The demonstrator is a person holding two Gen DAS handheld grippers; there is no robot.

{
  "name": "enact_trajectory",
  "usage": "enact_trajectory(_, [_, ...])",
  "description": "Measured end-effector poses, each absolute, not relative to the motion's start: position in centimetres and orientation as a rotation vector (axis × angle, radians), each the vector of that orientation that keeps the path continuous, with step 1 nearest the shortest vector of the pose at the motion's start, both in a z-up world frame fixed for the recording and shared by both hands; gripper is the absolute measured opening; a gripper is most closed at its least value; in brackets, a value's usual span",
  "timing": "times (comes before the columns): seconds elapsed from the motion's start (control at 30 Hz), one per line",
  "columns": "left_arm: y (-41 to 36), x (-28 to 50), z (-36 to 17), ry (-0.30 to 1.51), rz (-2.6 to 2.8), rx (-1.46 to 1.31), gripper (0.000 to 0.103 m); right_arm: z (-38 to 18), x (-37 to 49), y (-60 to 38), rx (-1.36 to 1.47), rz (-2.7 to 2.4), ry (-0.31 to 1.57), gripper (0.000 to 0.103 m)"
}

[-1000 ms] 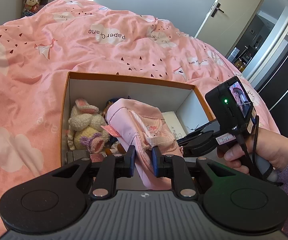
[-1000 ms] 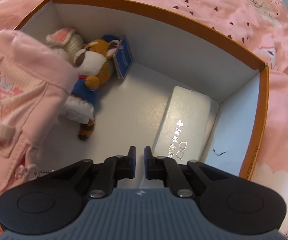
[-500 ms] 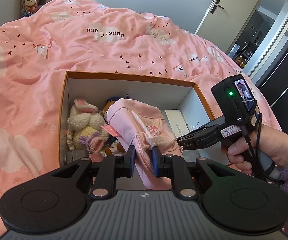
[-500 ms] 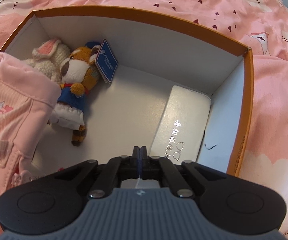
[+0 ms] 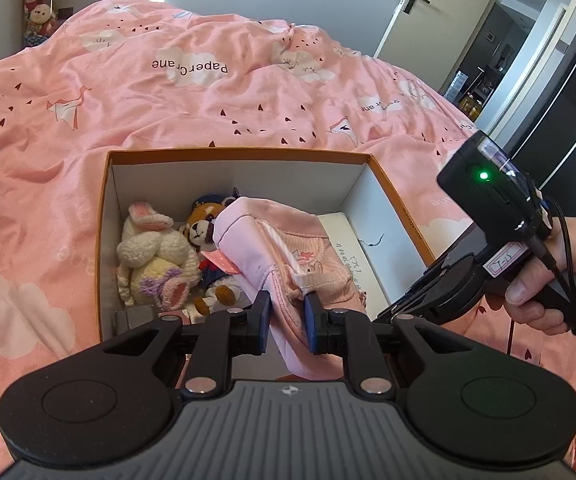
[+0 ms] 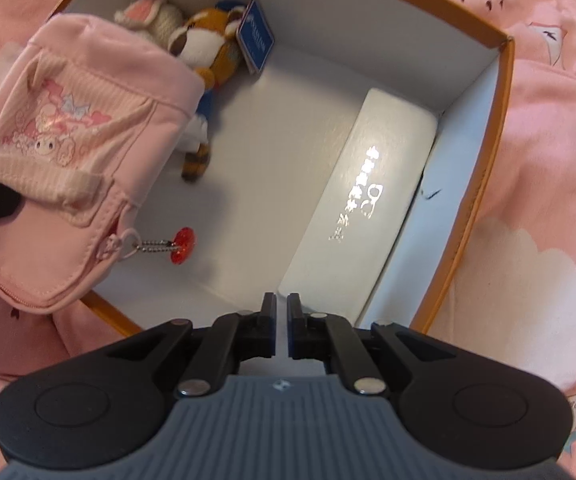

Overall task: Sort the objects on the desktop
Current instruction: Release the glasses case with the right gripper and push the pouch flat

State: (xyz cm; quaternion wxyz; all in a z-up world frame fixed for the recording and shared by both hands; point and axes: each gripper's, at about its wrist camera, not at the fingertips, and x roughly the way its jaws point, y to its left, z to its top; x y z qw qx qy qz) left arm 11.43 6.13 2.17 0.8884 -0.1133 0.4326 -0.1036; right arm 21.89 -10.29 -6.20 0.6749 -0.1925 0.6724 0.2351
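Note:
An orange-rimmed white box [image 5: 240, 155] [image 6: 503, 80] sits on a pink bedspread. Inside lie a knitted rabbit [image 5: 156, 256] [image 6: 148, 12], a fox plush [image 5: 204, 232] [image 6: 208, 44] and a white glasses case [image 6: 367, 200] [image 5: 347, 248]. My left gripper [image 5: 286, 322] is shut on the edge of a pink pouch [image 5: 264, 252] [image 6: 68, 152] and holds it over the box's near left part. A red charm [image 6: 182, 246] hangs from its zip. My right gripper [image 6: 282, 328] [image 5: 439, 292] is nearly shut and empty, over the box's near rim.
The pink bedspread [image 5: 208, 80] surrounds the box. A door [image 5: 411, 4] and a dark hallway are at the far right. Plush toys [image 5: 40, 0] stand in the far left corner. A small dark object [image 5: 134, 316] lies in the box's near left corner.
My right gripper closed, then drew back towards the box's near rim. The left gripper rose and drew back a little with the pouch still in it, so the charm now shows.

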Motion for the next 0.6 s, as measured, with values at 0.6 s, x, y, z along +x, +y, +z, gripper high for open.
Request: enact_trajectory(0.6, [6.6, 11.8, 1.6, 0.910, -0.232, -0.259, 0.020, -9.5, 22.6, -7.8, -0.508, 0.363, 1.625, 0.000])
